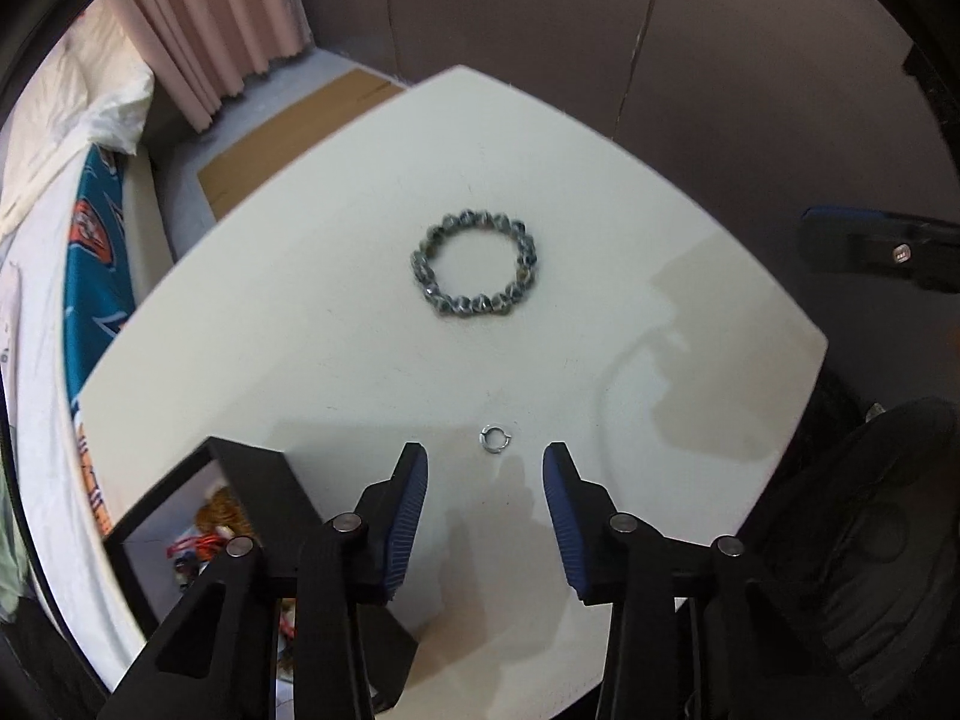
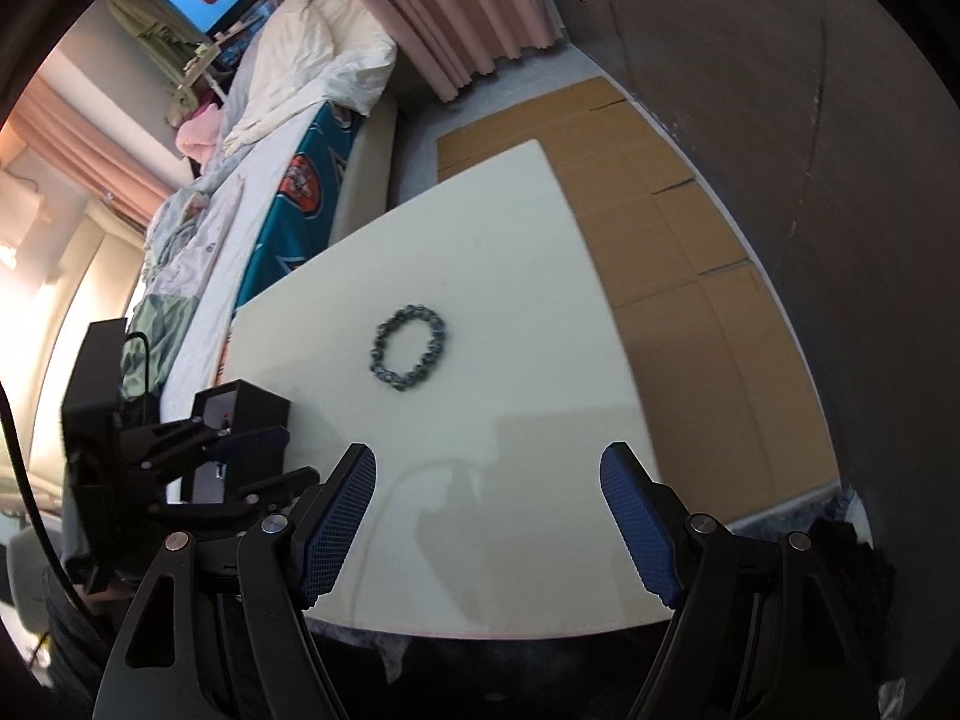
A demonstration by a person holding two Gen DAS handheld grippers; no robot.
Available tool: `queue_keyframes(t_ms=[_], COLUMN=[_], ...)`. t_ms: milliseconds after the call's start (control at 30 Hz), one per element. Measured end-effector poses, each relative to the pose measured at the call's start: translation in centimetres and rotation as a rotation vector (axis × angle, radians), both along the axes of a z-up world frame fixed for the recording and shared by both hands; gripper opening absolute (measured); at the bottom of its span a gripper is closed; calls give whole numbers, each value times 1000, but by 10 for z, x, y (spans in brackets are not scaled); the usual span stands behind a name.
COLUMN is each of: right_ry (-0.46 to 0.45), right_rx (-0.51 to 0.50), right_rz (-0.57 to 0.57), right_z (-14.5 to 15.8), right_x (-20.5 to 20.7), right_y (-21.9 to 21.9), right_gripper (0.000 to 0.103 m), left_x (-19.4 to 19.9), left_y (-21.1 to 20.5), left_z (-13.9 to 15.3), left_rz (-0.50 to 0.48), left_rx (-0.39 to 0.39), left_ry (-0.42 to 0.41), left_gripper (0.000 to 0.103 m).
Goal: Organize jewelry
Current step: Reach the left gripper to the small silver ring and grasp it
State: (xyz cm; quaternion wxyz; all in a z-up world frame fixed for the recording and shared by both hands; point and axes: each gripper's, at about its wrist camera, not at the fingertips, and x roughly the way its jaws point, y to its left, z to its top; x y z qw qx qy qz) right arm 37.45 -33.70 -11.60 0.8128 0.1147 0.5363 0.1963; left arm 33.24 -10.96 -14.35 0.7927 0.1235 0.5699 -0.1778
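Note:
A grey-blue beaded bracelet [image 1: 474, 264] lies flat in the middle of the white table [image 1: 300, 312]; it also shows in the right wrist view [image 2: 409, 355]. A small silver ring [image 1: 493, 438] lies on the table just ahead of my left gripper [image 1: 486, 468], between its open fingers. The left gripper is empty. A black jewelry box [image 1: 198, 528] stands open at the table's near left corner, with orange and red items inside. My right gripper [image 2: 487, 471] is open and empty above the table's near edge. The left gripper [image 2: 252, 456] shows beside the box [image 2: 246, 414] there.
A bed [image 2: 252, 168] with white bedding and a teal cover runs along the table's left side. Flattened cardboard [image 2: 678, 228] lies on the floor beyond the table. Pink curtains [image 2: 456, 6] hang at the back. A dark wall stands to the right.

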Motion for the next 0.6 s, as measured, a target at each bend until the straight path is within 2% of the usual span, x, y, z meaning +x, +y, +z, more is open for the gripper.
queue_keyframes(t_ms=[167,300,367,467,567,600], right_ry=[4,7,9,12,17,19], right_rx=[-4,-4,-4,-2,-2,-2], right_rz=[-10,-14,-16,-19,-17,-17], right_z=[-4,-6,-6,-8,-10,-11], right_x=[2,4,6,7,9,10], right_y=[-9,-13,-14,-15,-13,-12], right_gripper=[78,78,78,78,78,78], left_x=[8,11,15,18,17,18], left_y=[-9,-18,-20,-22,-24,-25], left_z=[-15,-24,-29,-31,-31,-30], left_rz=[0,-12,-5,3,-5,-7], left_rx=[17,42,54,52,49,54], left_ry=[34,42,46,38,43,43], left_gripper=[34,32,27,24,13,13])
